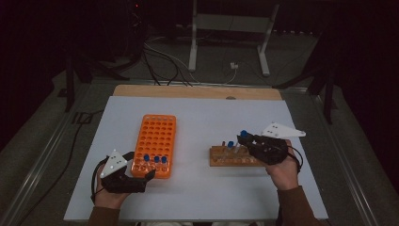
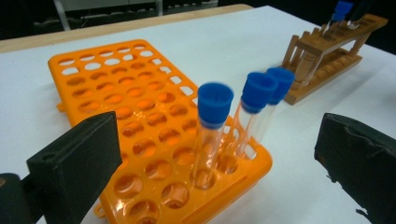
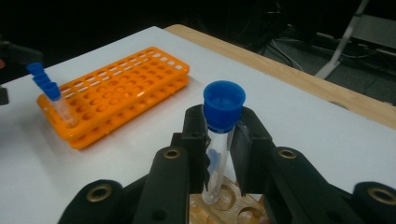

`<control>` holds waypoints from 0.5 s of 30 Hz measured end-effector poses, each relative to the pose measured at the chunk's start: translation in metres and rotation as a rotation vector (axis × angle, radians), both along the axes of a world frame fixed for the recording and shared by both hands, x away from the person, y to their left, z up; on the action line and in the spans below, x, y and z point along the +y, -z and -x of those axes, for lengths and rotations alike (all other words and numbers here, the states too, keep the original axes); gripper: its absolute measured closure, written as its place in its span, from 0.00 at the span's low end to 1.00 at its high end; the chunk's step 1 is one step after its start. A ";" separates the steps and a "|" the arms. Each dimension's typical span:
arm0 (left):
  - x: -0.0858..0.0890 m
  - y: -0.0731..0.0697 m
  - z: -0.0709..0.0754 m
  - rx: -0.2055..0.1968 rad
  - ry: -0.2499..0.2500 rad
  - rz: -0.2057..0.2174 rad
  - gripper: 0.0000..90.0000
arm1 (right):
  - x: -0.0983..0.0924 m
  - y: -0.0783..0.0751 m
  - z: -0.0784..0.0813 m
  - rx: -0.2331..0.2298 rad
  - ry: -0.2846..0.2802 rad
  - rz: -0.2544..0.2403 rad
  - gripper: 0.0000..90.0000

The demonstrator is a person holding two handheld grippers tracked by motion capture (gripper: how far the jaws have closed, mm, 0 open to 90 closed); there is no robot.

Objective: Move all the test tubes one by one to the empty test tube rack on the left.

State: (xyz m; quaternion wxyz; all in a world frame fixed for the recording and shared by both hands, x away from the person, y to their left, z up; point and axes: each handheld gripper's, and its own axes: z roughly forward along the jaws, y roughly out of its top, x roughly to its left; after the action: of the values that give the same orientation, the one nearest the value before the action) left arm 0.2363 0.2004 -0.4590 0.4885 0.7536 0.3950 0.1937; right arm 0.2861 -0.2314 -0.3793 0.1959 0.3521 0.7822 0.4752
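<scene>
My right gripper point(image 3: 219, 128) is shut on a clear test tube with a blue cap point(image 3: 224, 105), held upright. The tube's bottom hangs just above a hole of the wooden rack point(image 3: 223, 205). In the high view that gripper point(image 1: 248, 140) is over the wooden rack point(image 1: 233, 157), where another blue-capped tube point(image 1: 230, 144) stands. An orange rack point(image 1: 155, 141) lies at the left with three blue-capped tubes point(image 1: 154, 160) in its near row. My left gripper point(image 1: 147, 177) rests open at the orange rack's near end, and the three tubes point(image 2: 212, 126) stand between and beyond its wide-apart jaws.
A white sheet point(image 1: 197, 117) covers the table, with a strip of bare wood point(image 1: 197, 92) along the far edge. Beyond the table are cables and a metal stand point(image 1: 230, 42) on the dark floor.
</scene>
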 end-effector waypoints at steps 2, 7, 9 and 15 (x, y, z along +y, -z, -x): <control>0.000 -0.003 0.000 0.000 0.002 -0.002 0.01 | 0.000 -0.002 0.001 0.000 -0.005 0.002 0.85; 0.000 -0.009 -0.001 -0.005 -0.004 0.000 0.01 | 0.004 -0.002 0.004 0.006 -0.022 -0.002 0.85; 0.000 -0.012 -0.001 -0.011 -0.003 0.004 0.01 | 0.007 -0.003 0.005 0.006 -0.031 -0.003 0.85; -0.002 -0.019 -0.002 -0.011 0.002 0.004 0.01 | 0.015 -0.005 0.007 0.008 -0.060 -0.005 0.85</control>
State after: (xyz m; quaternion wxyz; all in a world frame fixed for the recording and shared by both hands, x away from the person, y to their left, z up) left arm 0.2385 0.1981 -0.4405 0.4922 0.7520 0.3920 0.1966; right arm 0.2792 -0.2164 -0.3742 0.1773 0.3309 0.7921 0.4813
